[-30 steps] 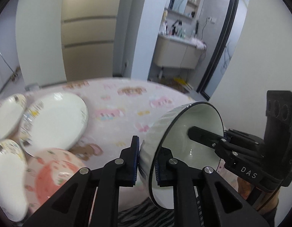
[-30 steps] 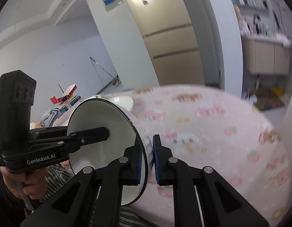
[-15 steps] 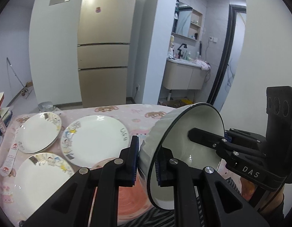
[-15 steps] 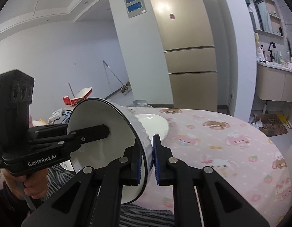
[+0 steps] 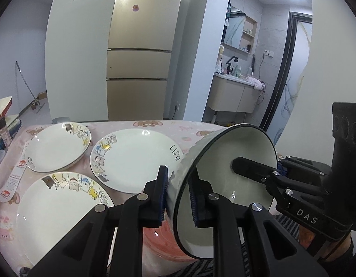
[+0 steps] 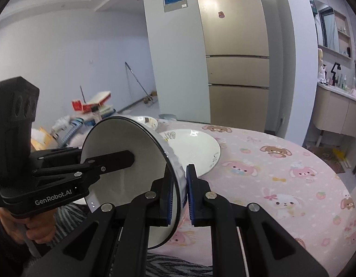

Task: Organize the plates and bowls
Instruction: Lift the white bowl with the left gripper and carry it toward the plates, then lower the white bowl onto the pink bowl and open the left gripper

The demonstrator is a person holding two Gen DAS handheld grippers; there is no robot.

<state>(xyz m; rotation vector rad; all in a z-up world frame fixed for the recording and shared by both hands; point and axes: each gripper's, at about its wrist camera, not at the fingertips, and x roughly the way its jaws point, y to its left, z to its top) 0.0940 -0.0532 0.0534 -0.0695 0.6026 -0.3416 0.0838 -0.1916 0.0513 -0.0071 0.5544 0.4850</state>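
Note:
A white bowl point(image 5: 224, 143) with a dark rim and ribbed outer wall hangs on its side above the table, mouth turned right in the left wrist view. My left gripper point(image 5: 178, 189) has the bowl's wall between its blue pads, and its jaws are opening slightly. My right gripper point(image 6: 180, 189) is shut on the opposite rim of the same bowl point(image 6: 131, 136). Three white cartoon plates point(image 5: 58, 147) point(image 5: 136, 159) point(image 5: 58, 219) lie on the pink tablecloth point(image 6: 270, 161). A pink dish point(image 5: 164, 242) sits below the left gripper, mostly hidden.
A paper leaflet point(image 5: 14, 180) lies at the table's left edge beside a small bottle point(image 5: 3, 129) and boxes. A beige fridge point(image 5: 141, 64) stands behind the table. A hand point(image 6: 34, 226) holds the left gripper's handle. Striped fabric shows along the near edge.
Both grippers have carried the bowl sideways over the table together. In the left wrist view the plates have slid from the far left toward the middle. The bowl stays in both grips.

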